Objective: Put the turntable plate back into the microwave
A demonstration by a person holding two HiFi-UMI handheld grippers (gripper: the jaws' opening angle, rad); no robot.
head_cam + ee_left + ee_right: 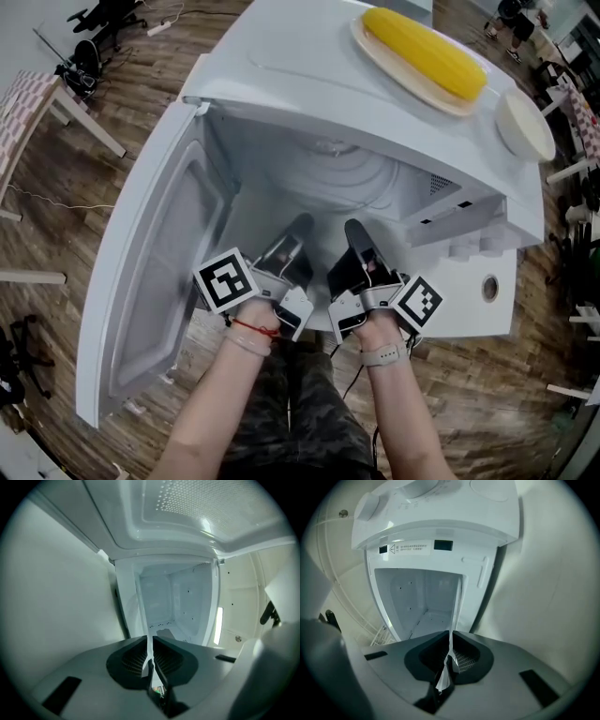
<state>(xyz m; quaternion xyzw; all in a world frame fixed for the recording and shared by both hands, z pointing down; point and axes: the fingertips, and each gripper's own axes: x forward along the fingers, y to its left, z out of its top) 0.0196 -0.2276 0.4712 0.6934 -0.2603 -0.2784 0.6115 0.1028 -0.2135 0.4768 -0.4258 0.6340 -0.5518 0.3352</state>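
The white microwave (309, 56) stands with its door (159, 253) swung open to the left. A clear glass turntable plate (339, 173) shows as faint rings inside the cavity mouth. My left gripper (302, 225) and right gripper (354, 230) reach into the opening side by side, each shut on the plate's near rim. In the left gripper view the plate (143, 606) appears edge-on as a thin pale line running out of the shut left gripper (150, 660). The right gripper view shows the same thin plate edge (456, 606) pinched in the right gripper (449, 656).
On top of the microwave lie a corn cob on a plate (422, 52) and a white bowl (525, 122). The control panel with its knob (488, 287) is right of the opening. Wooden floor, table legs and chairs surround the microwave.
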